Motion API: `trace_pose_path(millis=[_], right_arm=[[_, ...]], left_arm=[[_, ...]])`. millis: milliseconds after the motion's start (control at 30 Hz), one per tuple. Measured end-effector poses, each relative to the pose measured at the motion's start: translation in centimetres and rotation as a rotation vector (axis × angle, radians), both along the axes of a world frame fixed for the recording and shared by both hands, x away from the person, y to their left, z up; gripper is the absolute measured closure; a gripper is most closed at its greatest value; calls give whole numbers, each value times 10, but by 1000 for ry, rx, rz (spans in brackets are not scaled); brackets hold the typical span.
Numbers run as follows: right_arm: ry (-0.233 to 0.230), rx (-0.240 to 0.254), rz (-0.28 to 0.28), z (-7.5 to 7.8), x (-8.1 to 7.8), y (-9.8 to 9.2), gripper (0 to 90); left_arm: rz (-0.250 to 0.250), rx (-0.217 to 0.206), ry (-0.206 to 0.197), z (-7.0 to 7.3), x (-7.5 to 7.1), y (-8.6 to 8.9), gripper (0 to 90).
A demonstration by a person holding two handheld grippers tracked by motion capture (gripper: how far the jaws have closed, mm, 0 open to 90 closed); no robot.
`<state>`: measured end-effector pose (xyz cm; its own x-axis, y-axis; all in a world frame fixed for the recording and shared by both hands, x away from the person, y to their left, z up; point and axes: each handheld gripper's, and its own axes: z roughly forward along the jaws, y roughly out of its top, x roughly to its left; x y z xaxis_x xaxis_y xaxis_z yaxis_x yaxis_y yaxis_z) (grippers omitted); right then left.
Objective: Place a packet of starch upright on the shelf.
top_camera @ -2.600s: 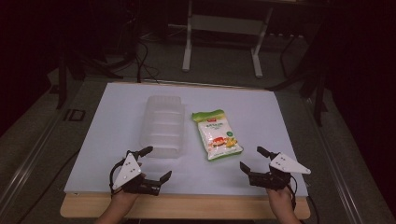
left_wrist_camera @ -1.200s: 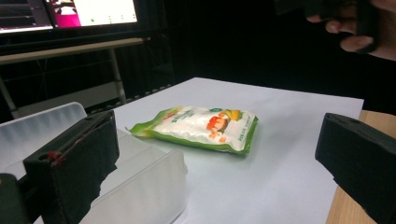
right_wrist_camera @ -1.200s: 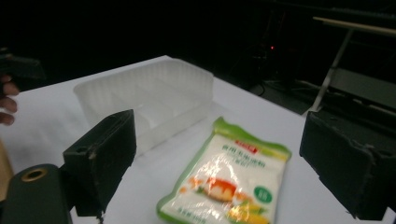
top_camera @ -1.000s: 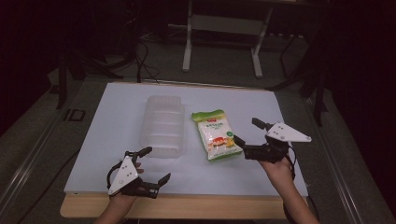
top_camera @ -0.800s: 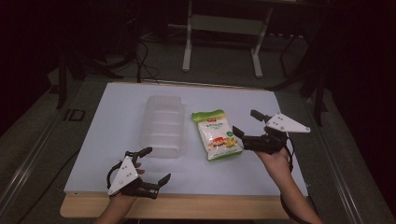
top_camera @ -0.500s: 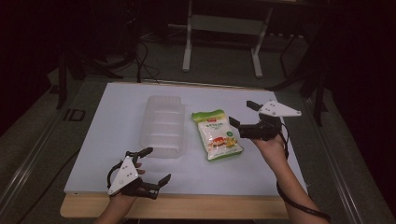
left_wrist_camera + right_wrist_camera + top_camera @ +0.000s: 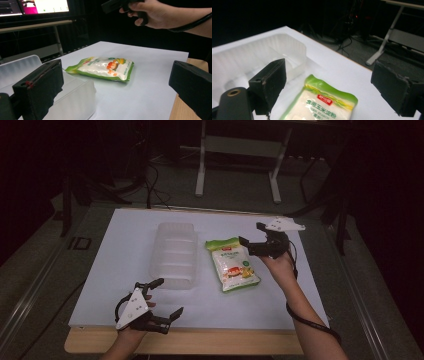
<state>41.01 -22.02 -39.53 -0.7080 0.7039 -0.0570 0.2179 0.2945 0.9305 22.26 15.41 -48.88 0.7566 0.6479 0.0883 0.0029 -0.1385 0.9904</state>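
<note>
A green and white food pouch (image 7: pixel 231 263) lies flat near the middle of the white table (image 7: pixel 115 245); it also shows as the pouch (image 7: pixel 103 67) and the pouch (image 7: pixel 320 103). Left of it sits a clear plastic tray (image 7: pixel 174 253), empty, seen again as the tray (image 7: pixel 249 60) and the tray (image 7: pixel 75 100). My right gripper (image 7: pixel 251 236) hovers open just above the pouch's far right corner, its jaws wide apart with nothing between them. My left gripper (image 7: pixel 166 296) rests open near the table's front edge, below the tray.
A wooden front edge (image 7: pixel 200 349) borders the table. Beyond the far side stand a metal frame (image 7: pixel 237 150) and cables on the dark floor. A lit monitor (image 7: pixel 32 6) sits behind in the left gripper view.
My right gripper has risen from the front right of the table and moved forward and left, to above the pouch's upper right. The left gripper has stayed put.
</note>
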Motion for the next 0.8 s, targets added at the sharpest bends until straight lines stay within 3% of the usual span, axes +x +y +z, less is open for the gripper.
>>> trace_pose_path(millis=[200,367,800], right_arm=[[38,-29,-37,-14,19,1,138],[105,-46,-36,-30,40,2,166],[196,-79,-78,-66,68,9,220]], left_arm=[[0,1,1,0,0,0,0],[-2,2,-4,0,0,0,0],[2,-5,-2,0,-2,1,0]])
